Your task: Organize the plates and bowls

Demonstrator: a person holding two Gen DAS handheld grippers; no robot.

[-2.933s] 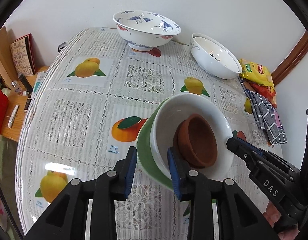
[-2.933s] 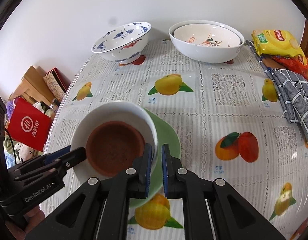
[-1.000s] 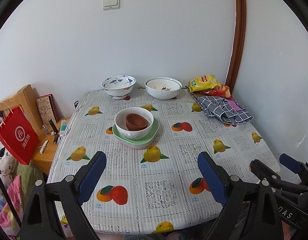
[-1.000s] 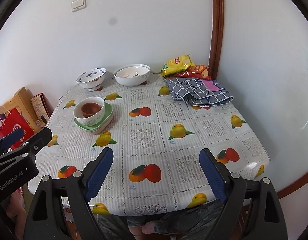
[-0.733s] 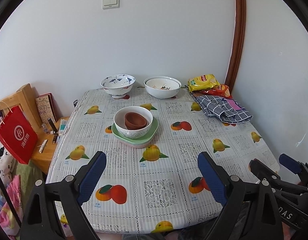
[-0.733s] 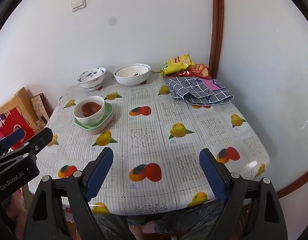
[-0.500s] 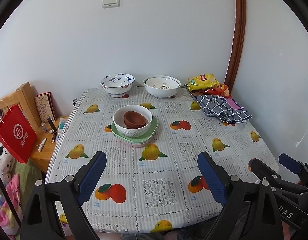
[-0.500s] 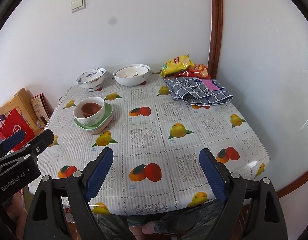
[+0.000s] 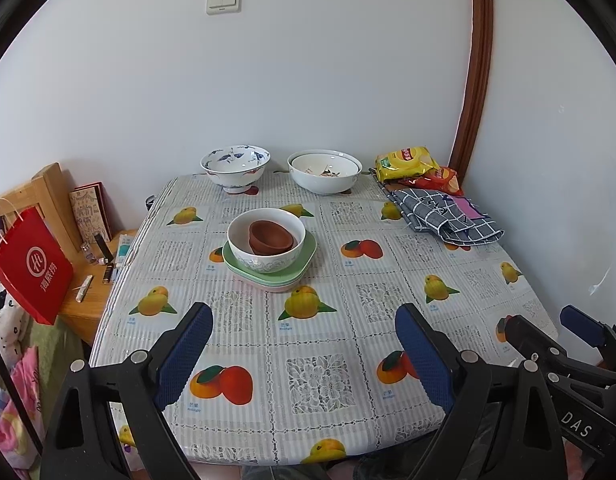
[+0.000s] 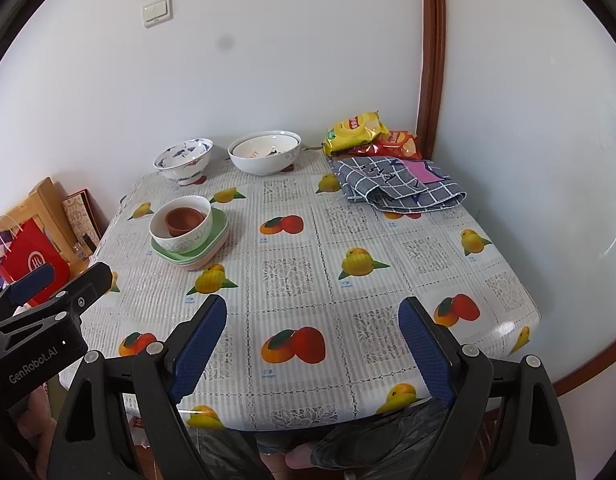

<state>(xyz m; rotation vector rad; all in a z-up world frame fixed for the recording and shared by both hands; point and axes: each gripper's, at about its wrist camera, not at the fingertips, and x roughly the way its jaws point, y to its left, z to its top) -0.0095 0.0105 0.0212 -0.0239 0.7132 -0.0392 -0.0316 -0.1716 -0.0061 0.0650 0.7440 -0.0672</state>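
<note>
A small brown bowl (image 9: 270, 236) sits inside a white bowl (image 9: 267, 257), which stands on stacked green and pink plates (image 9: 304, 269) mid-table. The stack also shows in the right wrist view (image 10: 188, 232). A blue-patterned bowl (image 9: 235, 168) and nested white bowls (image 9: 325, 171) stand at the table's far edge. My left gripper (image 9: 304, 356) is open and empty, held back over the near table edge. My right gripper (image 10: 312, 348) is open and empty, also near the front edge. Each gripper shows in the other's view: the right (image 9: 564, 344), the left (image 10: 56, 284).
Snack bags (image 9: 408, 162) and a folded checked cloth (image 9: 444, 216) lie at the far right corner. A red paper bag (image 9: 30, 264) and a wooden side table (image 9: 92, 292) with small items stand left of the table. White walls close the back and right.
Both grippers released the stack, opened wide and pulled far back from it to the table's near edge. Over the last second they barely drift.
</note>
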